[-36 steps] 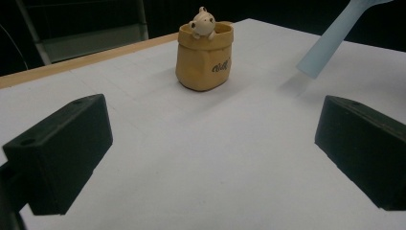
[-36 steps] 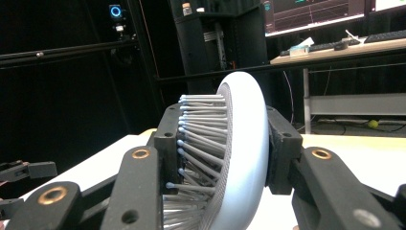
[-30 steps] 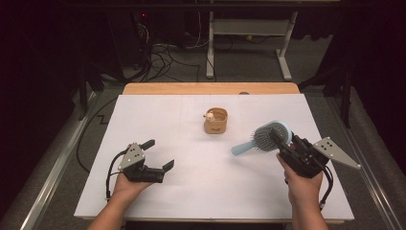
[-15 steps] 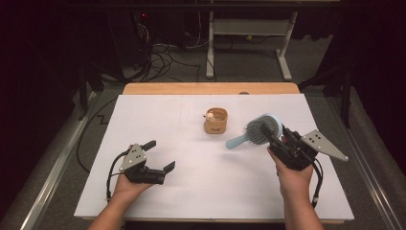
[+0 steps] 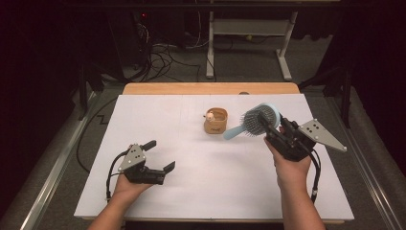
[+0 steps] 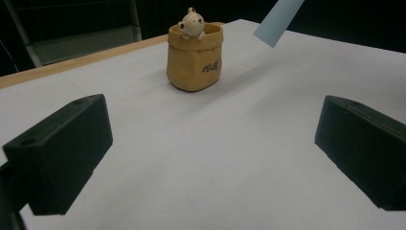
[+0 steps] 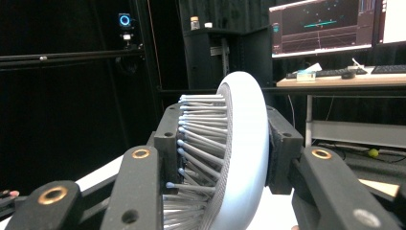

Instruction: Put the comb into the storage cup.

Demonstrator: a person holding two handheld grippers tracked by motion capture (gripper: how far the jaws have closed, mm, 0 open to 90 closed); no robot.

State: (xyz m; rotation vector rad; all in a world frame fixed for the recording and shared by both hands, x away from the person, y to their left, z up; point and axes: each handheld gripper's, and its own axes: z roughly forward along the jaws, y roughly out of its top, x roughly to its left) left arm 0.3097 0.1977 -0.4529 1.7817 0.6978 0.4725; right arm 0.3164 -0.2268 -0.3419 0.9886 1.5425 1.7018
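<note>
White sheeting covers the desk (image 5: 201,191), with a wooden edge along the far side and dark floor, cables and a metal frame beyond it. At the left, your left tongs (image 5: 157,156) rest low on the sheet in the same spot as a second ago, jaws spread wide and released, nothing between them; from the left gripper view they face the small tan pouch-shaped ceramic pot with a little bear figure at its rim (image 6: 194,55). That pot stands at mid-desk, untouched. To its right, the pale blue round plastic hairbrush with grey bristles (image 5: 258,120) has risen off the sheet and drifted left toward the pot since a second ago; its handle tip now hangs just beside the pot's right side. Your right tongs (image 5: 270,132) stay clenched on the brush head, bristles against one jaw, smooth back against the other. Judging by this, you are carrying the brush over to drop its handle into the pot.
</note>
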